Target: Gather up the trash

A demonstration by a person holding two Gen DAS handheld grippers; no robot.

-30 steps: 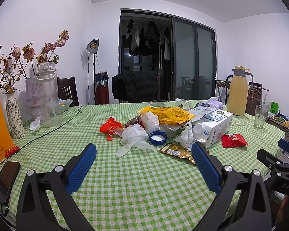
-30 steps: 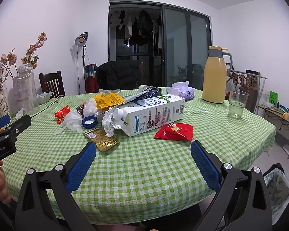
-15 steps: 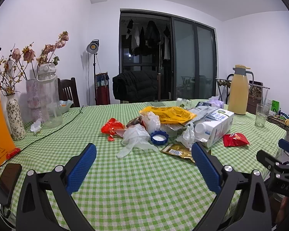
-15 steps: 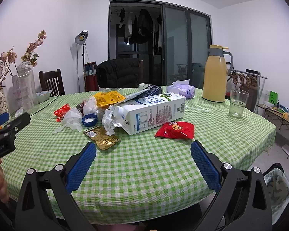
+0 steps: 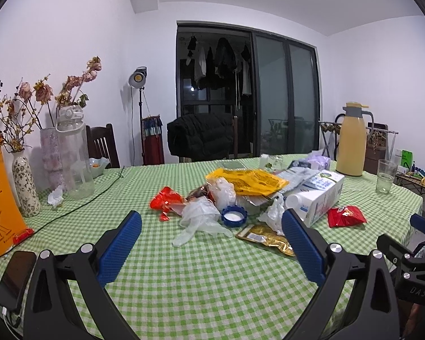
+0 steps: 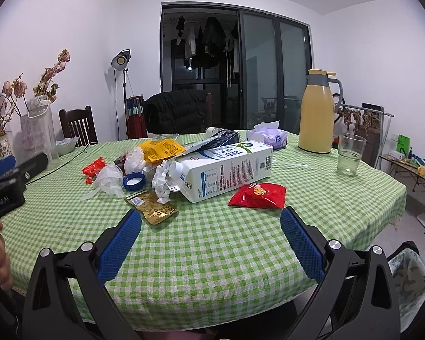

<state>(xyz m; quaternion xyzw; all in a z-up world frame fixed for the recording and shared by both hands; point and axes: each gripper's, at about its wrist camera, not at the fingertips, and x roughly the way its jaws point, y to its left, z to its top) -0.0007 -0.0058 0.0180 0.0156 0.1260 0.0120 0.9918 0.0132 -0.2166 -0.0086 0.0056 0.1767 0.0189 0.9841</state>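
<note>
Two grippers hover with fingers apart above a littered green-checked table (image 6: 212,269).

Neither the left gripper (image 5: 211,236) nor the right gripper (image 6: 211,233) grips anything. Trash sits heaped mid-table: a milk carton (image 6: 226,167) on its side, a red snack packet (image 6: 257,195) just beside it, a gold wrapper (image 6: 151,206), a blue cap (image 6: 134,182), a clear plastic glove (image 5: 198,219) and a yellow bag (image 5: 249,180). A lined bin (image 6: 408,277) stands on the floor at the right.

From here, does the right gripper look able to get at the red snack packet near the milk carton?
Probably yes: the right gripper is open, the red snack packet lies just ahead, with only bare tablecloth between.
</note>
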